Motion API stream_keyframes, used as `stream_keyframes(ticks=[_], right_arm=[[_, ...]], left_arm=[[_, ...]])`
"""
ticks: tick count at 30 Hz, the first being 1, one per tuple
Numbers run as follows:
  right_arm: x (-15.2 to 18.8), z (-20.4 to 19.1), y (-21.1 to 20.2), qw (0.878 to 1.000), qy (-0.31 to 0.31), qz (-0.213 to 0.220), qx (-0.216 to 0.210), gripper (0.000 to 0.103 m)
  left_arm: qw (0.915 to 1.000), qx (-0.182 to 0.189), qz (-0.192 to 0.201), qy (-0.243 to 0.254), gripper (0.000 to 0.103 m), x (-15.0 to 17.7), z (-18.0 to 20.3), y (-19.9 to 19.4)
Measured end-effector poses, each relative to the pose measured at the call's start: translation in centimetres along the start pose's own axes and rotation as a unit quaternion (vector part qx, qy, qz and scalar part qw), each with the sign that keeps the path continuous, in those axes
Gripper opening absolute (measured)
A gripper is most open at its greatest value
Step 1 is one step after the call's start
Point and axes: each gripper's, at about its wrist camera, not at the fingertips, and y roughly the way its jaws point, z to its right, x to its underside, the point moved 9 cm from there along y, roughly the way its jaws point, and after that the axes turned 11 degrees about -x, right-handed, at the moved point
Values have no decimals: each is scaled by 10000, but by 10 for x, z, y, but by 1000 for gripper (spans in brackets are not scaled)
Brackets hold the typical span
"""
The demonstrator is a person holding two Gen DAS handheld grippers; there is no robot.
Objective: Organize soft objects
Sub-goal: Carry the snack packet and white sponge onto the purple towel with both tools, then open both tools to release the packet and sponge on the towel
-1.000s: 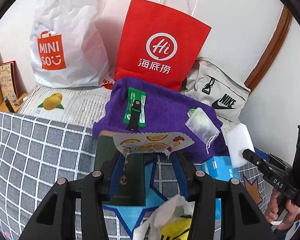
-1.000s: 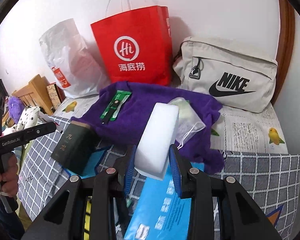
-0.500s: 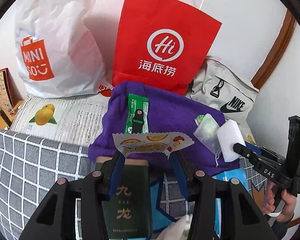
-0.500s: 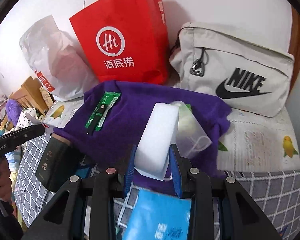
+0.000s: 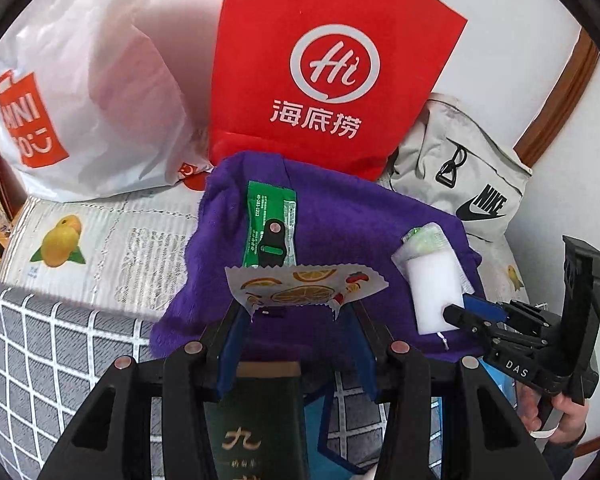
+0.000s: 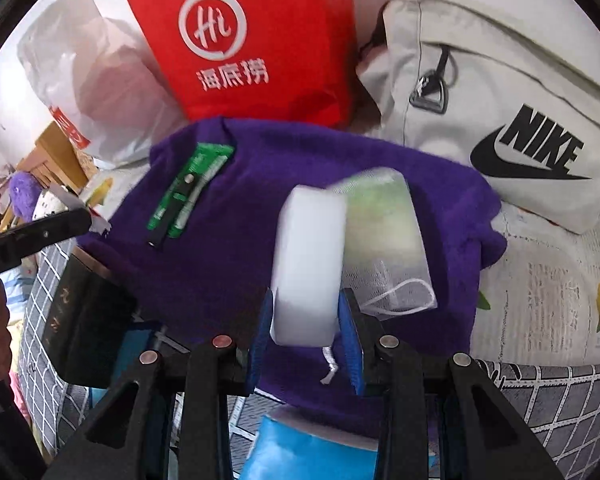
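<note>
Standing roughly upright: white sponge [image 6: 308, 264]

Left gripper [image 5: 300, 312]: black angular frame, blue-lined fingers [image 5: 230, 344], round silver screw heads on each link. Right gripper [image 6: 306, 320]: the same black frame, blue pads and silver screws. From the left wrist view its side bears white lettering "DAS", with a black handle and a black cable trailing from the rear. The left gripper's side carries partial white lettering ending "obot.AI".

red paper bag [image 5: 332, 76] says Hi 海底捞; beige pouch [image 6: 500, 120] reads NIKE; white plastic bag [image 5: 80, 92] shows MNI; right gripper [image 5: 456, 312] body reads DAS
</note>
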Motion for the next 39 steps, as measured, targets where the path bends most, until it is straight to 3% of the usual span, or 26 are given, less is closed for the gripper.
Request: stream_keyframes(ticks=[4, 6, 14, 26, 36, 39], right_arm=[[3, 4, 3, 10000, -31, -56, 14, 35], [4, 6, 2, 10000, -16, -60, 22, 41], [10, 16, -19, 9997, 46, 173, 167, 49], [18, 28, -32, 9987, 237, 297, 339, 50], [23, 34, -22, 9986, 299, 127, 418, 50], [24, 31, -22, 9987, 295, 119, 409, 50]], left_arm=[[9999, 13, -126, 72, 46, -4, 4, 13], [9997, 32, -209, 78, 46, -5, 5, 20], [9982, -75, -544, 245, 46, -8, 10, 46], [9937, -384, -898, 555, 46, -8, 16, 76], [9905, -756, -892, 723, 68, -13, 17, 88], [9905, -812, -838, 726, 70, -17, 17, 84]])
